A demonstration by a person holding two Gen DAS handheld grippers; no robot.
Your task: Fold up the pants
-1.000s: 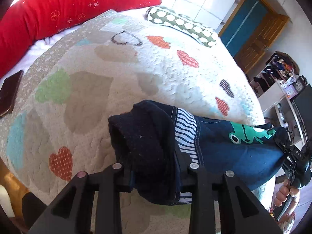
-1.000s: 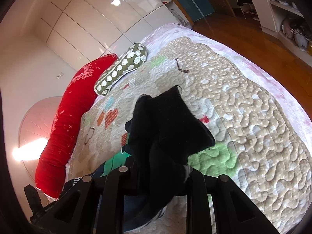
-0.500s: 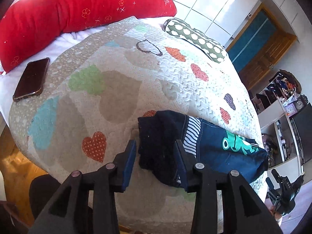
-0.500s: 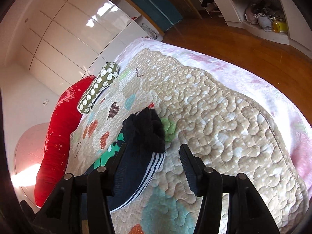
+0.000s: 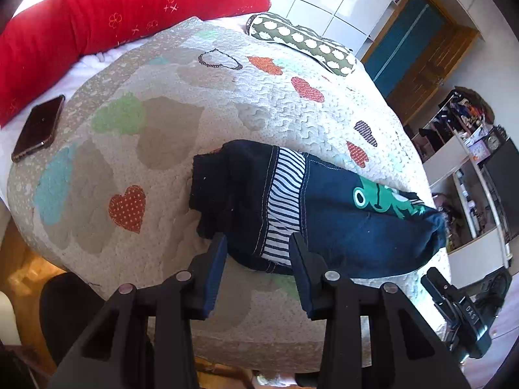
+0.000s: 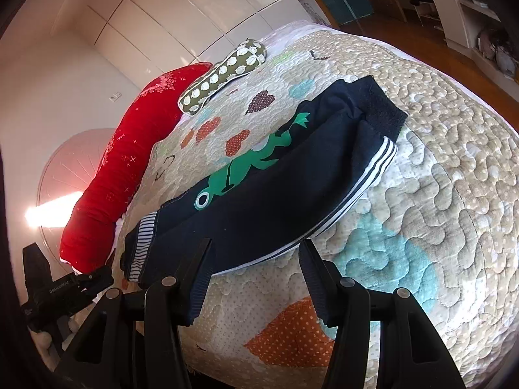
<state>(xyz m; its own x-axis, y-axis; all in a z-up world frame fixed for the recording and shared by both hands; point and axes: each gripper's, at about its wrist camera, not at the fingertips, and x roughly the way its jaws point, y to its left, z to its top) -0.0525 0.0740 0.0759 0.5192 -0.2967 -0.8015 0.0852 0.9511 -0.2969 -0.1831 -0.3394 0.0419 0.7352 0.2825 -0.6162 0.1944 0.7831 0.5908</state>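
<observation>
Dark navy pants [image 5: 350, 223] with a green frog print and a striped band lie folded lengthwise on the quilted bed; they also show in the right wrist view [image 6: 266, 191]. My left gripper [image 5: 258, 243] is open and empty, its jaws either side of the near edge by the striped band. My right gripper [image 6: 254, 249] is open and empty, at the near long edge of the pants. The black cuff end [image 6: 379, 103] lies at the far right.
A heart-patterned quilt [image 5: 162, 136] covers the bed. A red bolster [image 5: 97, 22] and a green dotted pillow [image 5: 301, 45] lie at the far side. A phone [image 5: 39, 126] lies at the left edge. Shelves [image 5: 470, 162] stand right of the bed.
Both grippers held the pants a second ago. They have opened, let the cloth down on the quilt and drawn back; the pants now lie flat.
</observation>
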